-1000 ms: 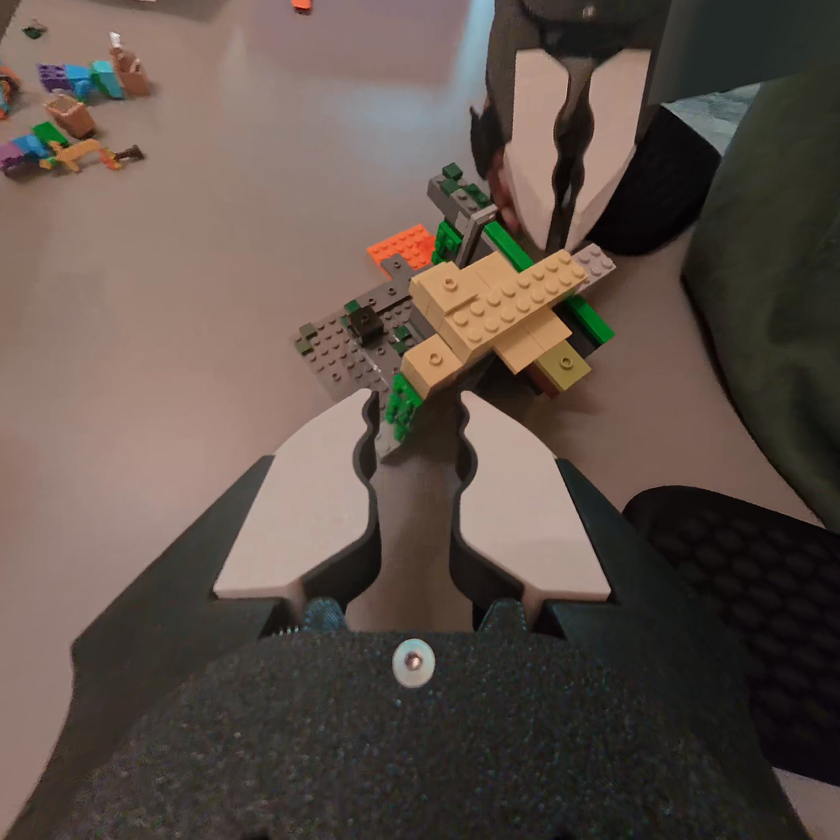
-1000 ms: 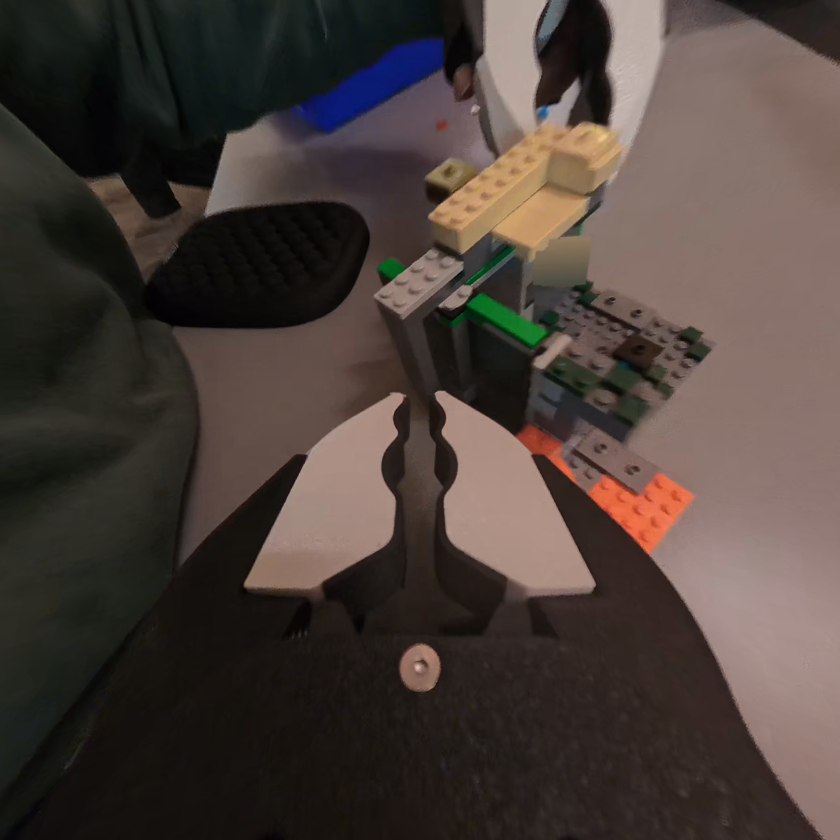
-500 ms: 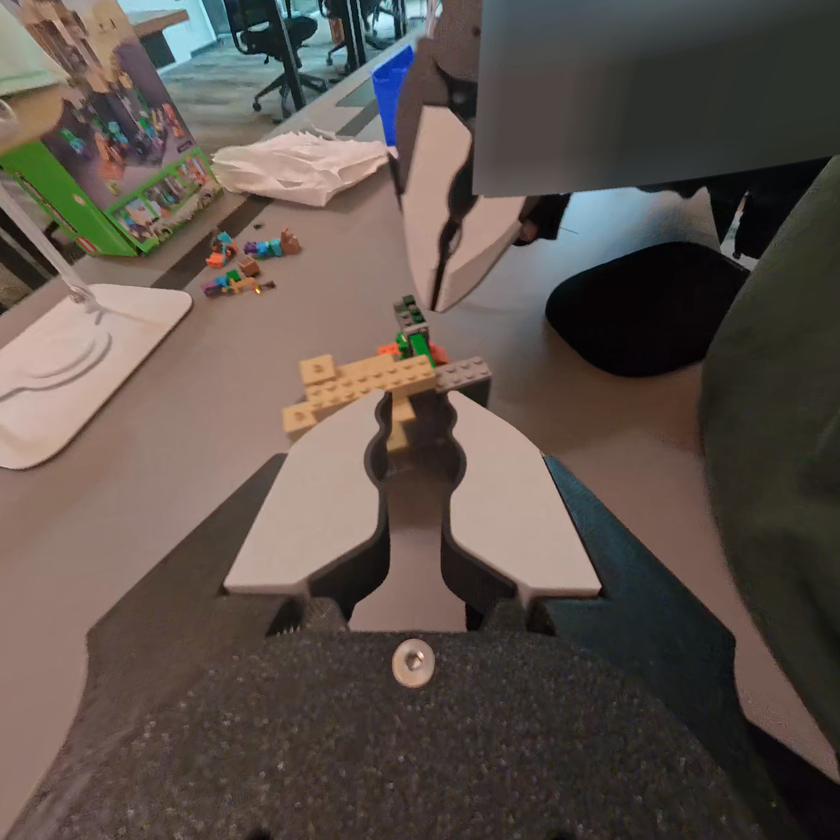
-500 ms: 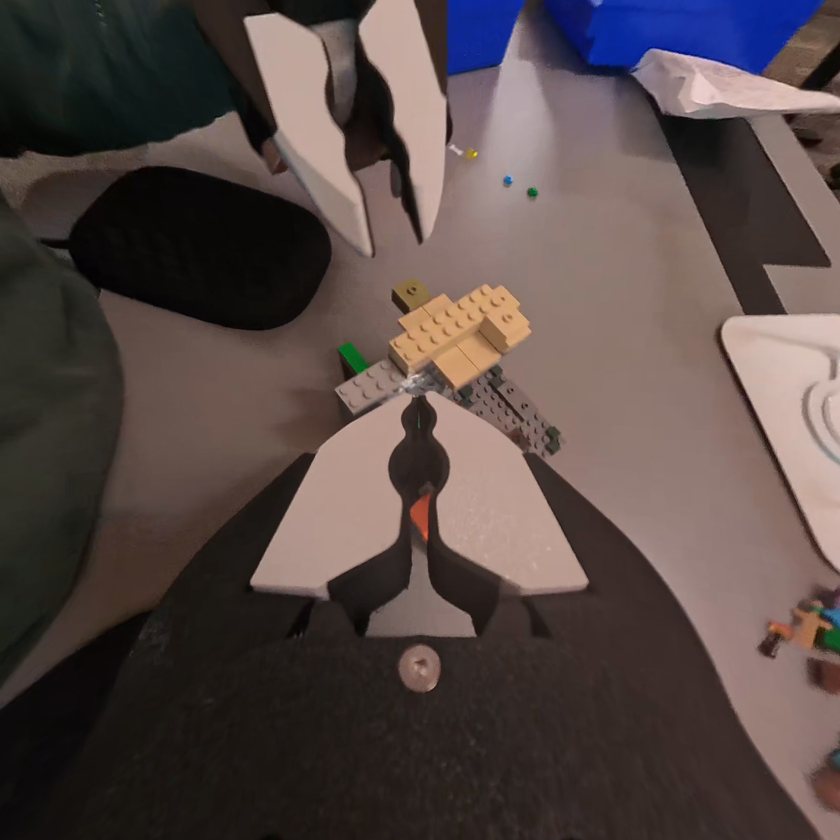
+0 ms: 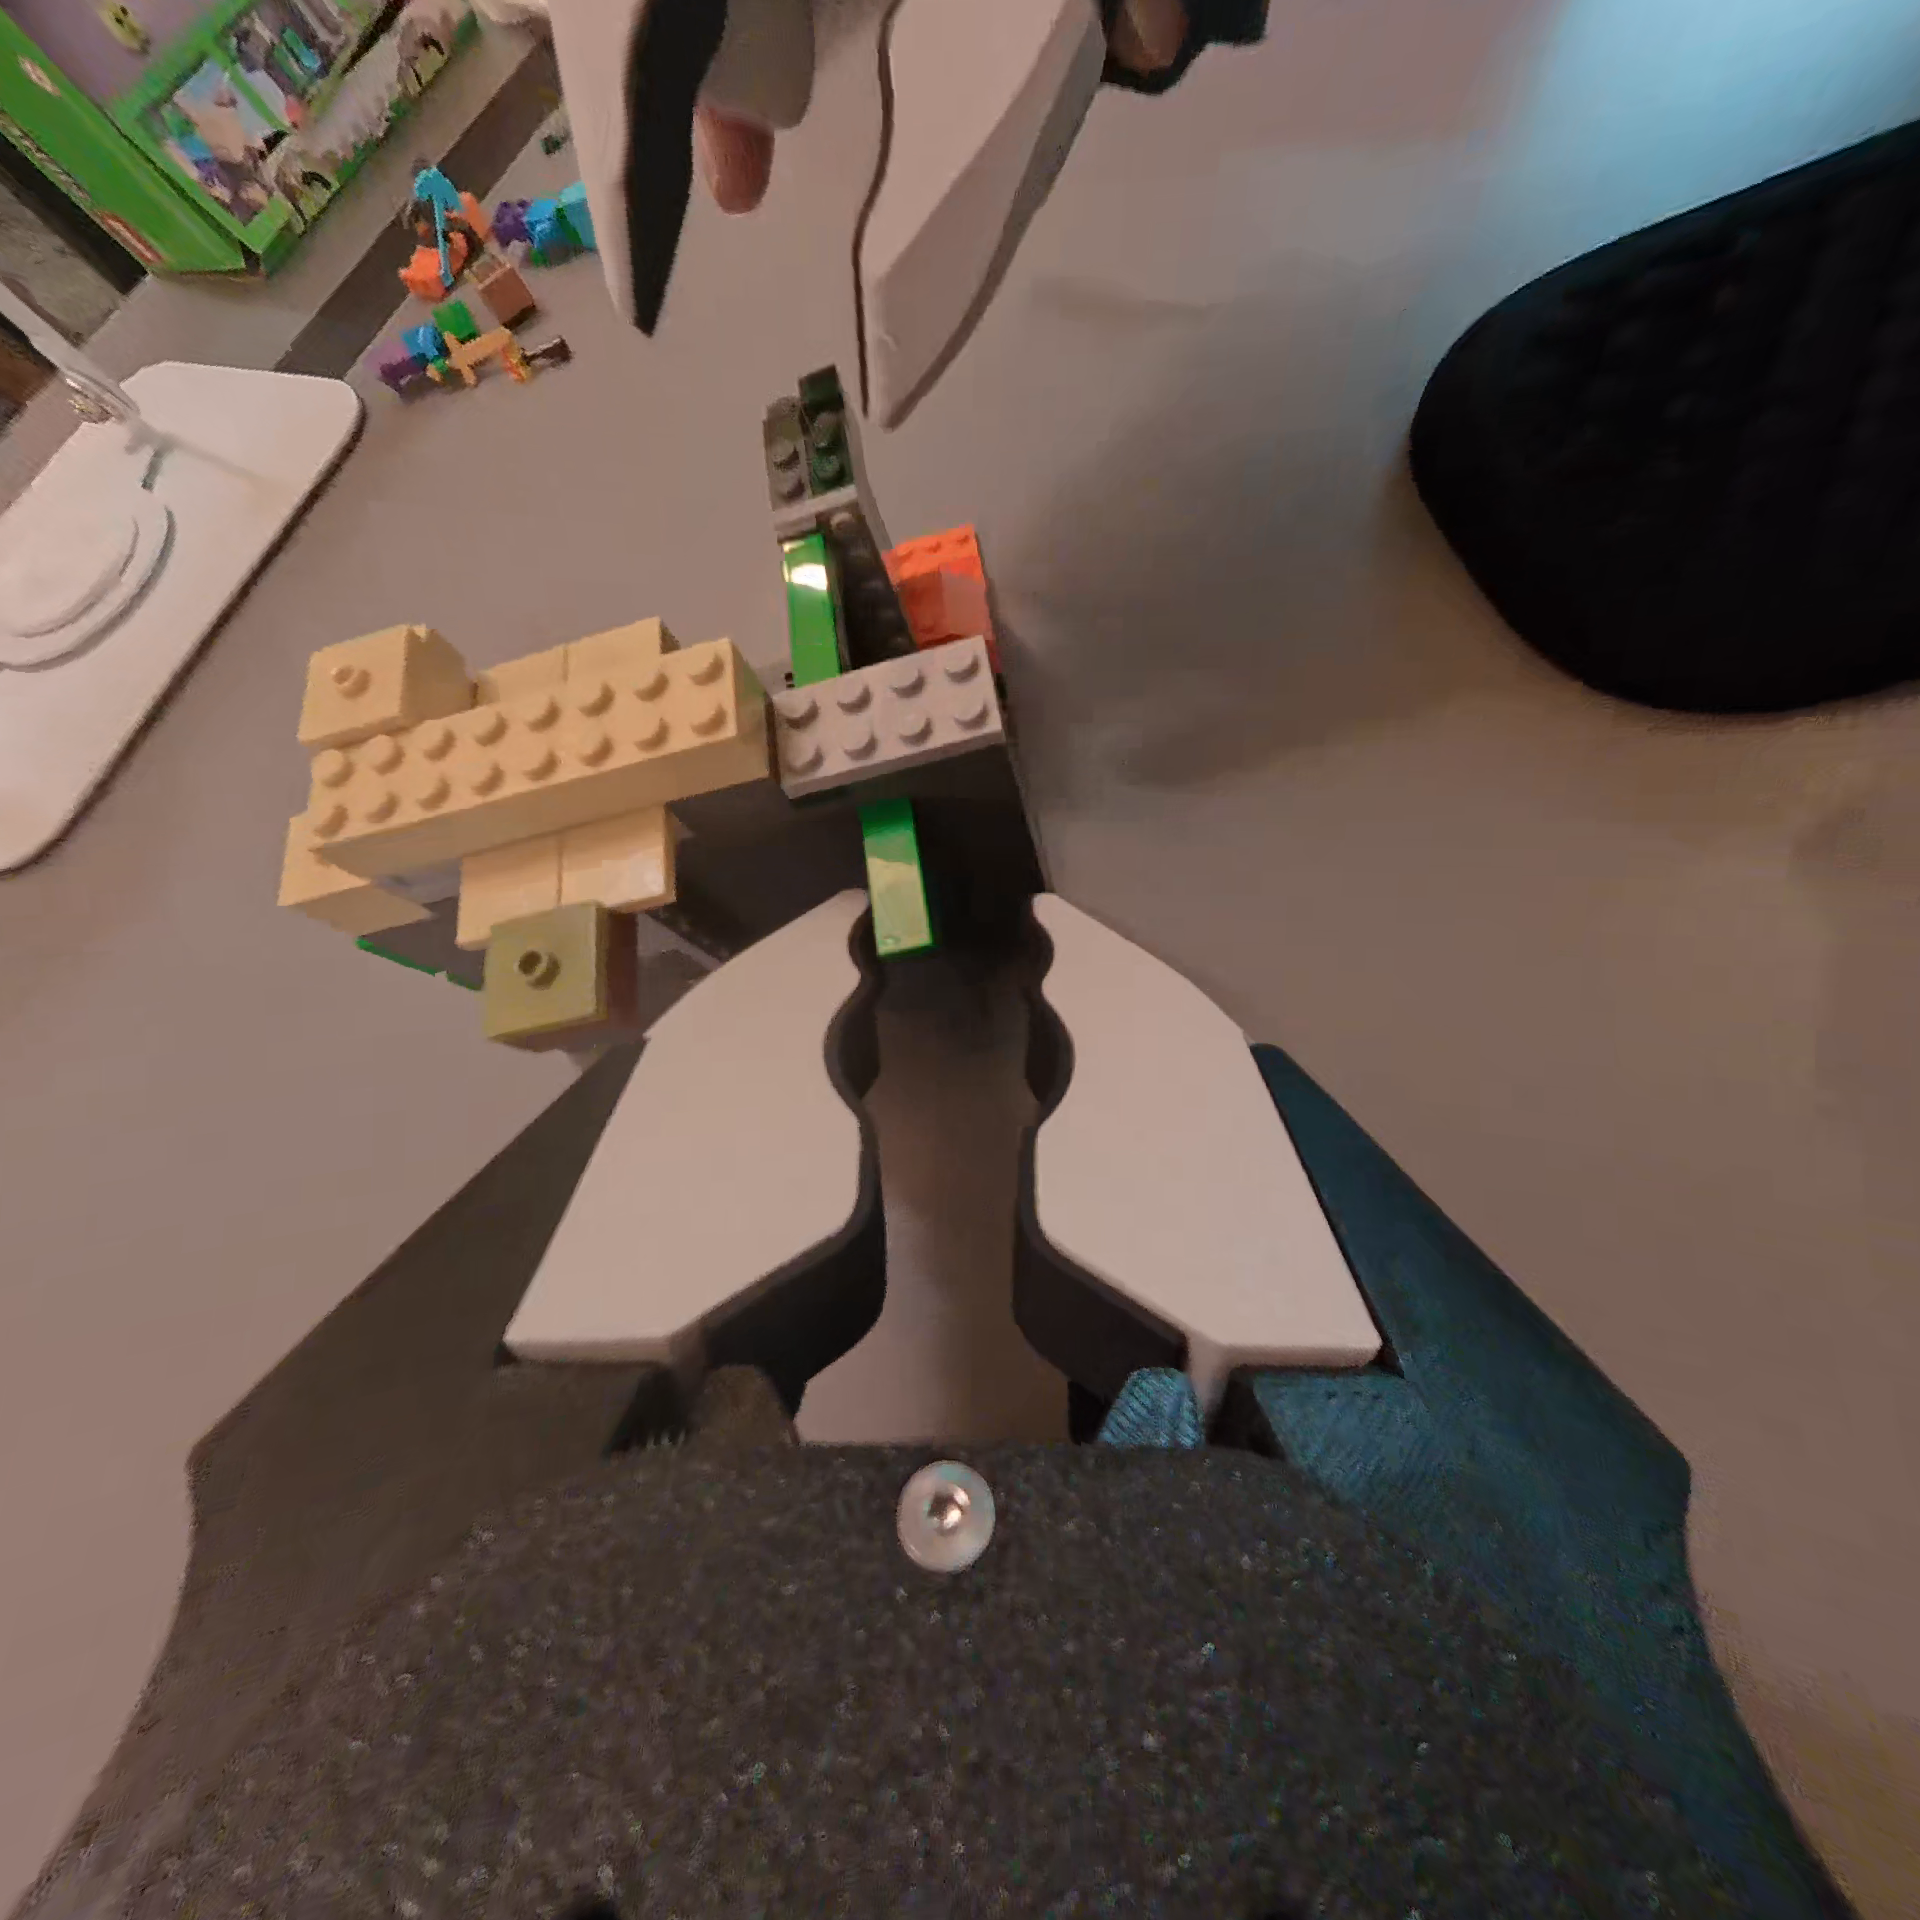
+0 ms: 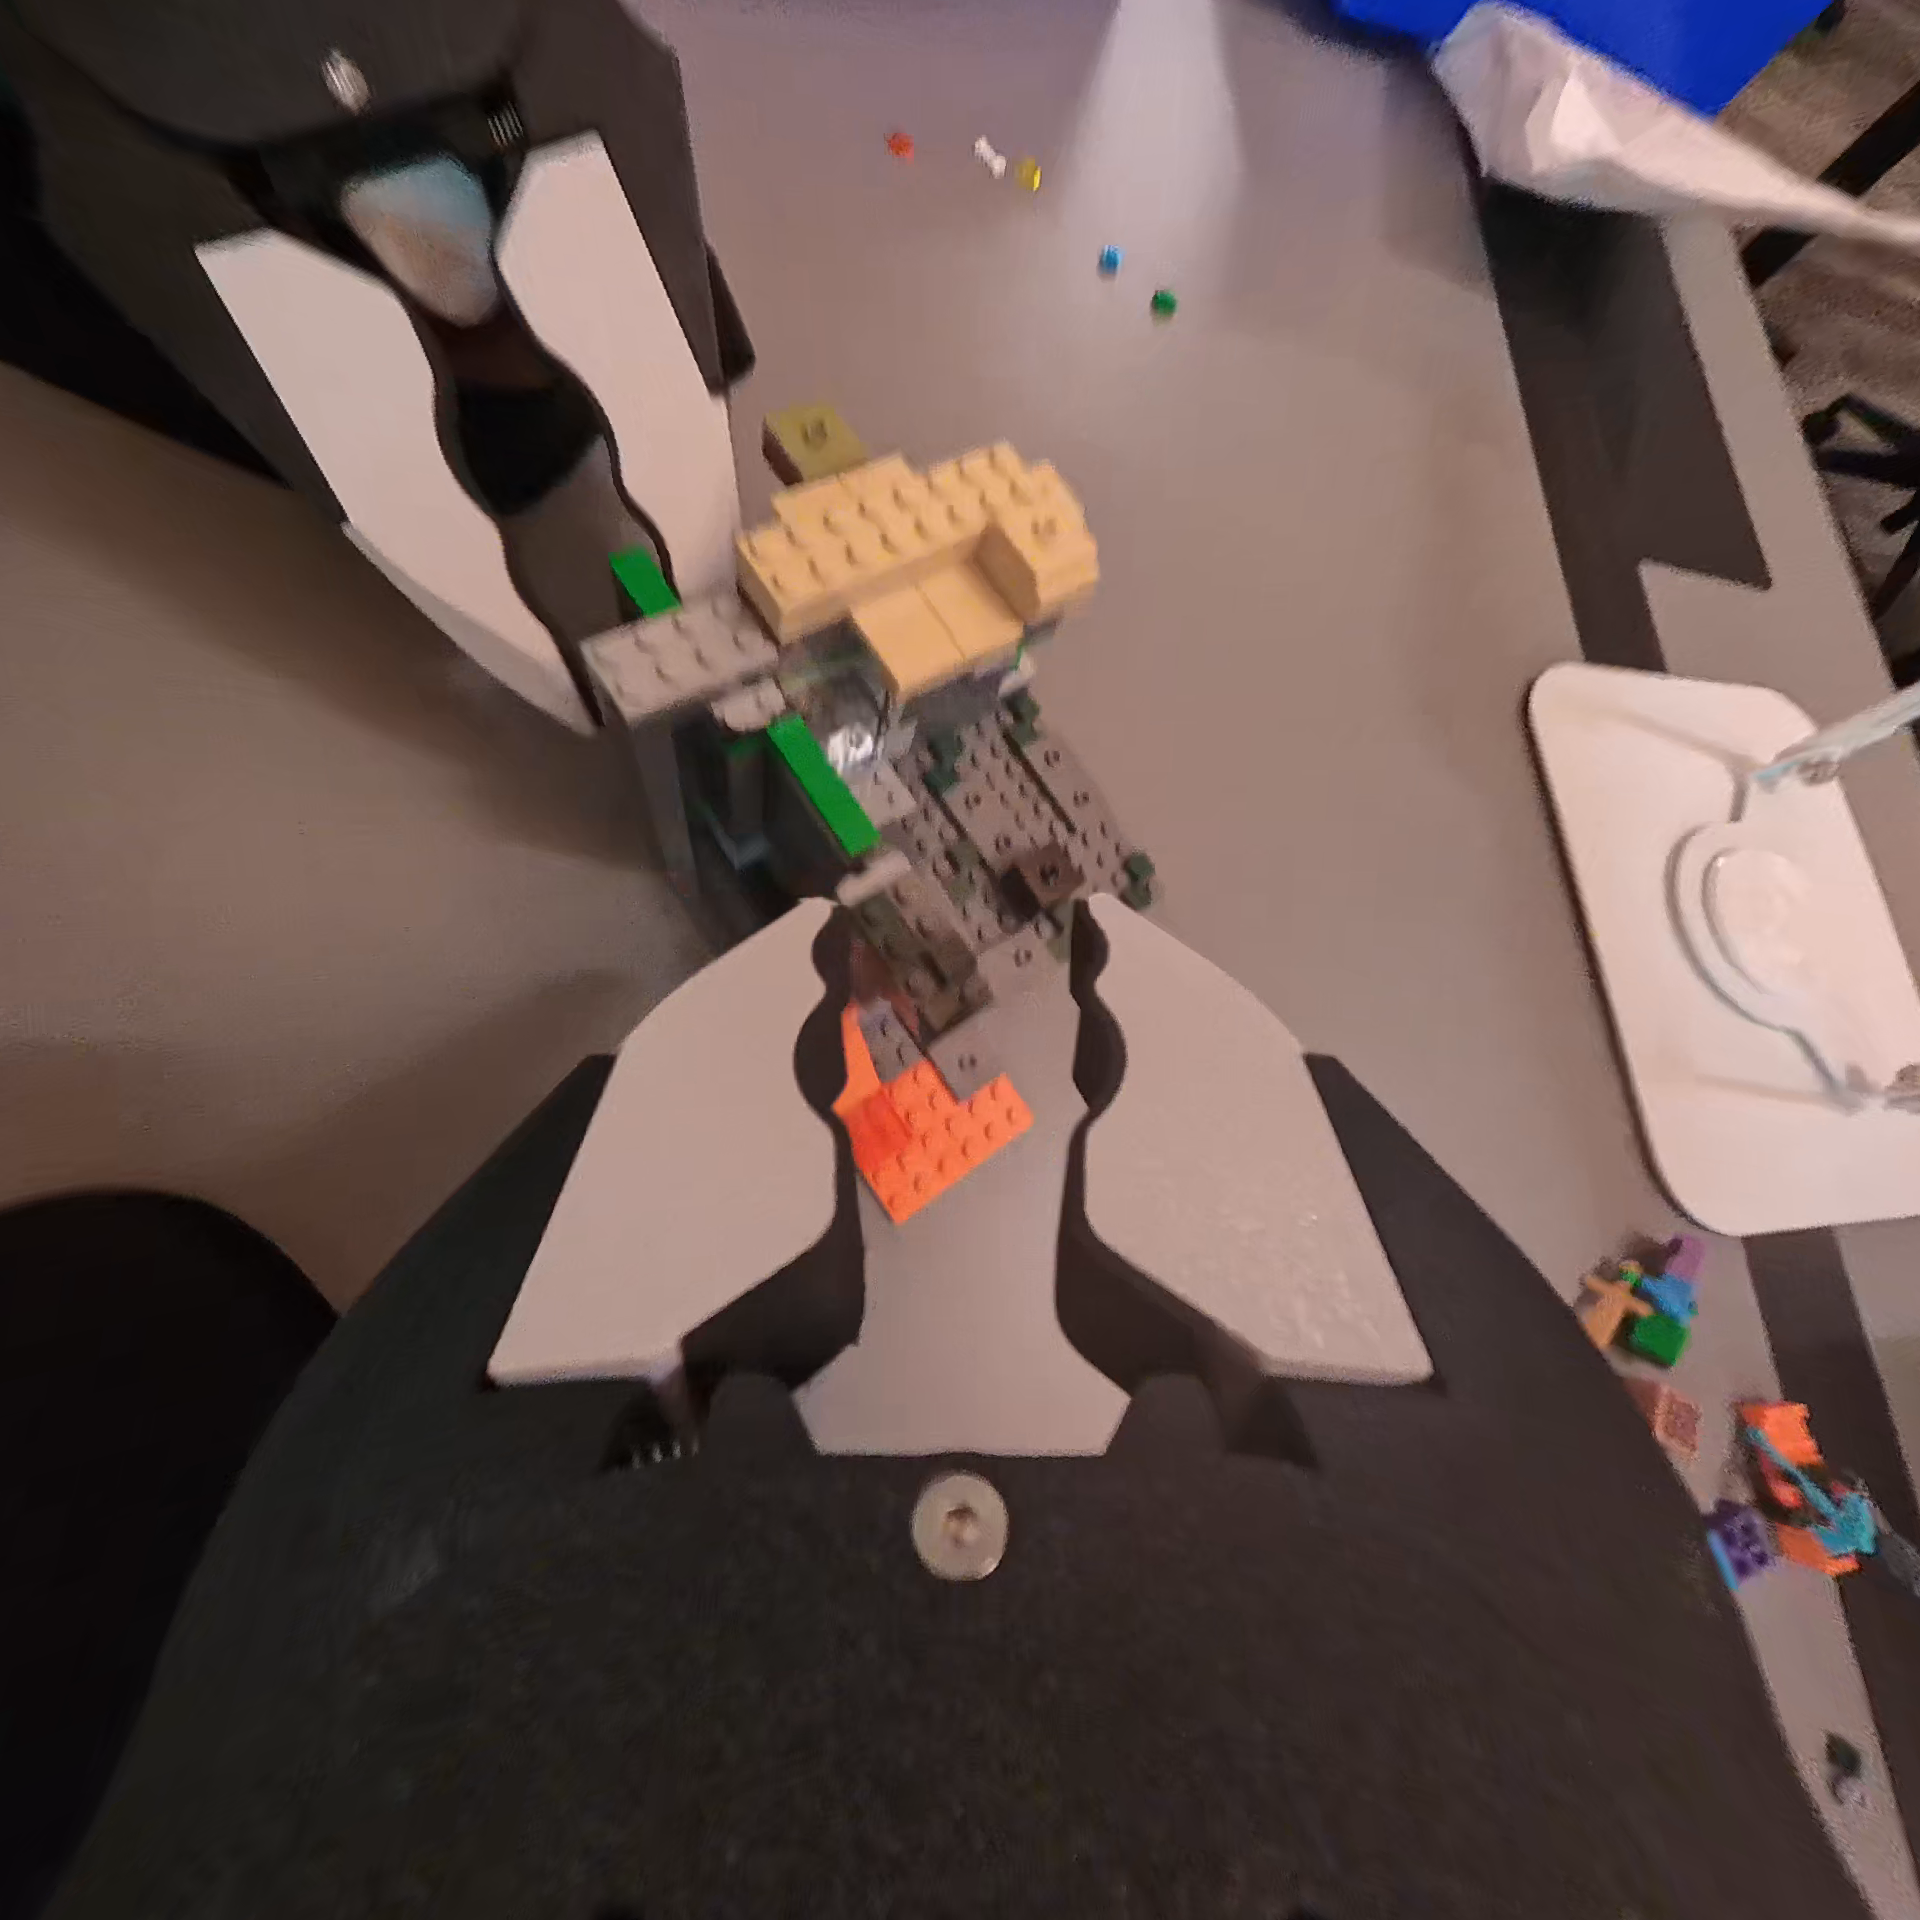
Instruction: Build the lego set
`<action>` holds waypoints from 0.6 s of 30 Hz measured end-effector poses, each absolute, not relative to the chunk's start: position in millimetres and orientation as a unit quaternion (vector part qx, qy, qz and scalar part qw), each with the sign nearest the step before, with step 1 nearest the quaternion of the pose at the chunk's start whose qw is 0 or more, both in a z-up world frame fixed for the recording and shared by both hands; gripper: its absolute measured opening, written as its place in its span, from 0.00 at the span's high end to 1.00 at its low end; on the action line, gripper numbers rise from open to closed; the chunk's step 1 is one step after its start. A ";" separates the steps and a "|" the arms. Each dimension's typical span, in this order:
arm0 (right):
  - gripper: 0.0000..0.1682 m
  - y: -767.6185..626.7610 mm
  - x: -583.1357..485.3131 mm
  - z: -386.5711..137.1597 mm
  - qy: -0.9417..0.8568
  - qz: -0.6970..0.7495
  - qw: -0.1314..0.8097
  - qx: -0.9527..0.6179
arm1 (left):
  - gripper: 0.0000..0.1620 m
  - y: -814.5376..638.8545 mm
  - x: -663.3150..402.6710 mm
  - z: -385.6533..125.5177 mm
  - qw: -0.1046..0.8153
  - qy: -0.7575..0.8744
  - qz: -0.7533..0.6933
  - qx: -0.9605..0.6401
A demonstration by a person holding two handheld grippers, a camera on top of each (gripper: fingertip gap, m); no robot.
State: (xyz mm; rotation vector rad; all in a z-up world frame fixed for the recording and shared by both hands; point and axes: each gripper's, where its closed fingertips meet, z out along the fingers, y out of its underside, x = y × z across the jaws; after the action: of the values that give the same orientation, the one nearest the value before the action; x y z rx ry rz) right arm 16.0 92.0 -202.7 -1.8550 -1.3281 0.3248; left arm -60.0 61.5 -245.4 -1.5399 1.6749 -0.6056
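The lego build stands on the grey table: a tan brick top (image 5: 540, 758) (image 6: 914, 540), a grey studded plate (image 5: 894, 717), a green strip, a dark wall, a low grey base (image 6: 997, 821) and an orange plate (image 6: 935, 1132). My left gripper (image 5: 951, 909) is open by a narrow gap. Its jaws straddle the near end of the dark wall and green strip; I cannot tell if they touch. It also shows in the right wrist view (image 6: 649, 639). My right gripper (image 6: 956, 909) is open and empty above the orange plate, and also shows in the left wrist view (image 5: 769, 369).
Loose coloured bricks (image 5: 468, 301) (image 6: 1766, 1455) lie beside a white stand base (image 5: 125, 582) (image 6: 1714, 935). A green set box (image 5: 187, 135) stands behind them. A black pad (image 5: 1683, 468) lies beside the build. Tiny loose pieces (image 6: 1039, 177) lie near a white bag (image 6: 1662, 135).
My right gripper has opened from nearly shut and come down over the orange plate. My left gripper has moved in around the wall's end.
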 end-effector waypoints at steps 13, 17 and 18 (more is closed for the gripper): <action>0.83 94.1 4.7 -233.7 -0.477 0.157 0.415 -0.759 | 0.93 102.3 -71.9 -246.9 0.349 0.649 -0.200 -0.645; 0.84 94.3 -1.3 -233.4 -0.458 0.141 0.405 -0.779 | 0.90 114.2 -75.8 -247.3 0.347 0.643 -0.189 -0.656; 0.84 94.8 -3.2 -233.4 -0.453 0.137 0.405 -0.782 | 0.90 117.4 -76.8 -247.5 0.346 0.640 -0.187 -0.660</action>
State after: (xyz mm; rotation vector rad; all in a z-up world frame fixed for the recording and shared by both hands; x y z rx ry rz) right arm -3.2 94.8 -233.4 -1.9745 -1.1429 0.3451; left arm -76.8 117.4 -247.5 -1.7118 1.6606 -0.4860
